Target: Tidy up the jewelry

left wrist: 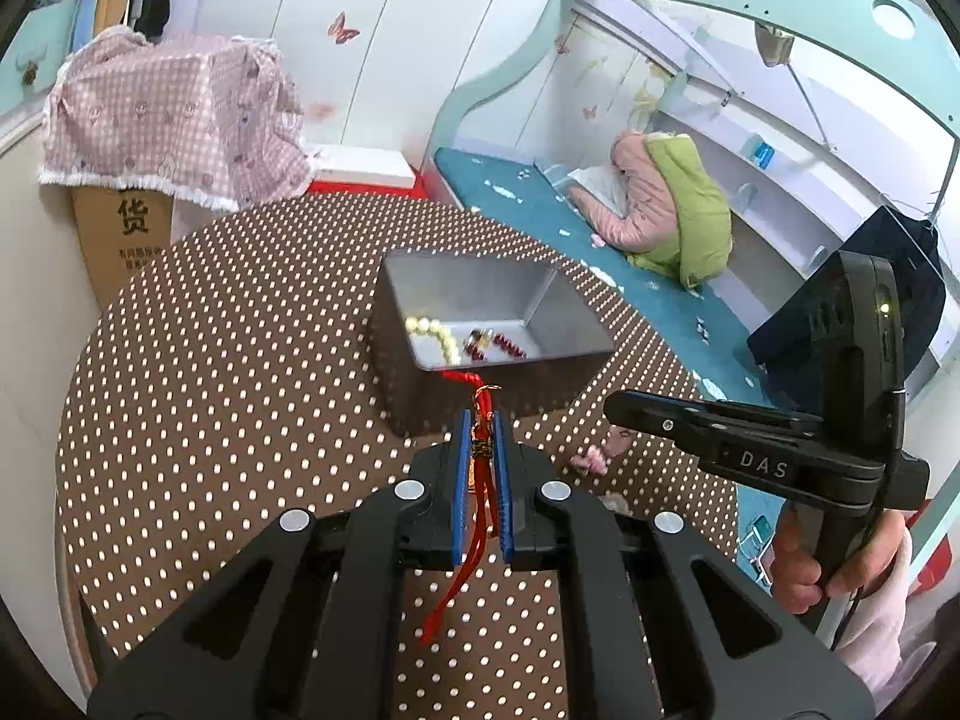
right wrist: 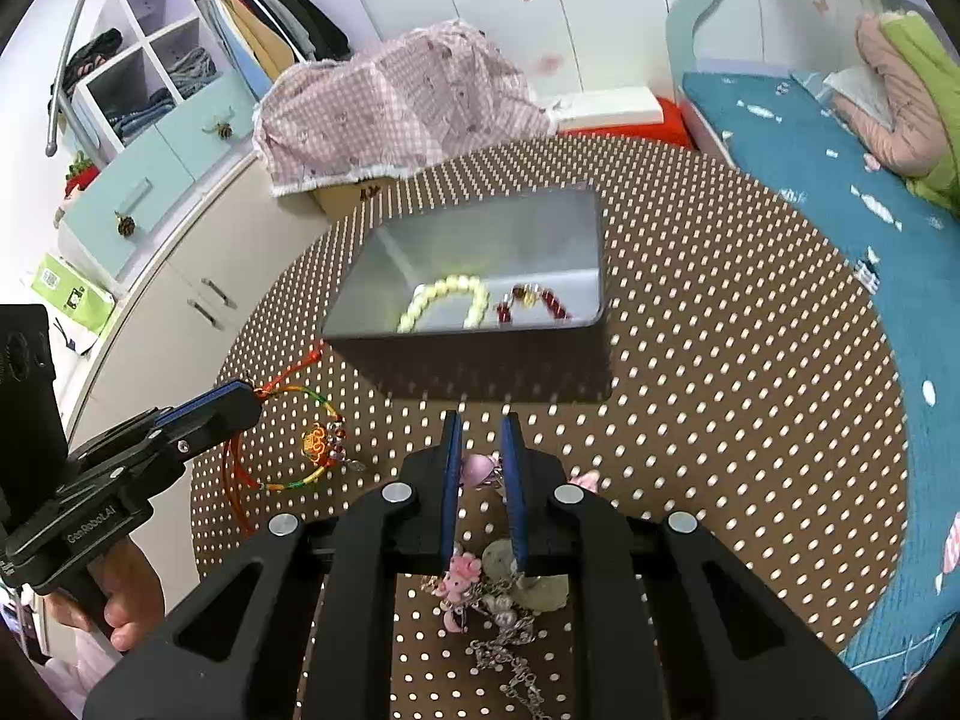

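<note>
Brown polka-dot tablecloth [right wrist: 720, 360] carries a grey metal box [right wrist: 474, 336] holding a pearl bracelet [right wrist: 447, 300] and red beads [right wrist: 540, 303]. Left gripper [left wrist: 483, 426] is clamped on a red cord bracelet [right wrist: 300, 450] just before the box. Right gripper [right wrist: 481, 420] hangs slightly parted, gripping nothing, above a pink charm chain [right wrist: 480, 600]
</note>
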Tool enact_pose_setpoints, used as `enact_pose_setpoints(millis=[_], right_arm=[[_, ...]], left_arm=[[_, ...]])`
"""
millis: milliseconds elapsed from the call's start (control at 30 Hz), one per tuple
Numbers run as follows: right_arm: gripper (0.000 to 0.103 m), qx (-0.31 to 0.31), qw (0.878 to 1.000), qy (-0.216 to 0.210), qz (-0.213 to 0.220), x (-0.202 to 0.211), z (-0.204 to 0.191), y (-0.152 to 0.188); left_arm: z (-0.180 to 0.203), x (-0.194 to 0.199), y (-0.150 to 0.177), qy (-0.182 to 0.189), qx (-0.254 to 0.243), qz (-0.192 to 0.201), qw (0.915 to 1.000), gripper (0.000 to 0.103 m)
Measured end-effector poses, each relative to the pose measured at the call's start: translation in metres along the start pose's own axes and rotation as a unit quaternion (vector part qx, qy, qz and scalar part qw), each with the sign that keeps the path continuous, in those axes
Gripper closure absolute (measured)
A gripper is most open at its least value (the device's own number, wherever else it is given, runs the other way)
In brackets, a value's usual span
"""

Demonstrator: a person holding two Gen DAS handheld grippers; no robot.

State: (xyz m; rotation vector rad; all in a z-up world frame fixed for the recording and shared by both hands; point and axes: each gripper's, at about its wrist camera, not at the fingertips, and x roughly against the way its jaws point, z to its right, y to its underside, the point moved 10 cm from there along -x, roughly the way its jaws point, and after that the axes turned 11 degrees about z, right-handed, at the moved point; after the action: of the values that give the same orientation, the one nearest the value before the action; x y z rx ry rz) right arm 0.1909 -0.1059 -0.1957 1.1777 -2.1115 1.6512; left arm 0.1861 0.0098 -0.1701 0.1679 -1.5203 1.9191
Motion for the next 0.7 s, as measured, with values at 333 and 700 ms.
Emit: enact_pose_setpoints(millis=[333,700], right_arm=[[0.091,0.017,0.999,-0.005,0.045,0.013,-0.001,-0.044],[0.091,0.028,0.998,-0.016,0.052,-0.007,-0.002,-0.070]], left_arm=[[0.014,-0.002,-0.045,0.010,-0.019,0.042,0.9989,0.095],[0.028,-0.030,-0.076,0.008,-0.045,0.058,0.9973,0.095]])
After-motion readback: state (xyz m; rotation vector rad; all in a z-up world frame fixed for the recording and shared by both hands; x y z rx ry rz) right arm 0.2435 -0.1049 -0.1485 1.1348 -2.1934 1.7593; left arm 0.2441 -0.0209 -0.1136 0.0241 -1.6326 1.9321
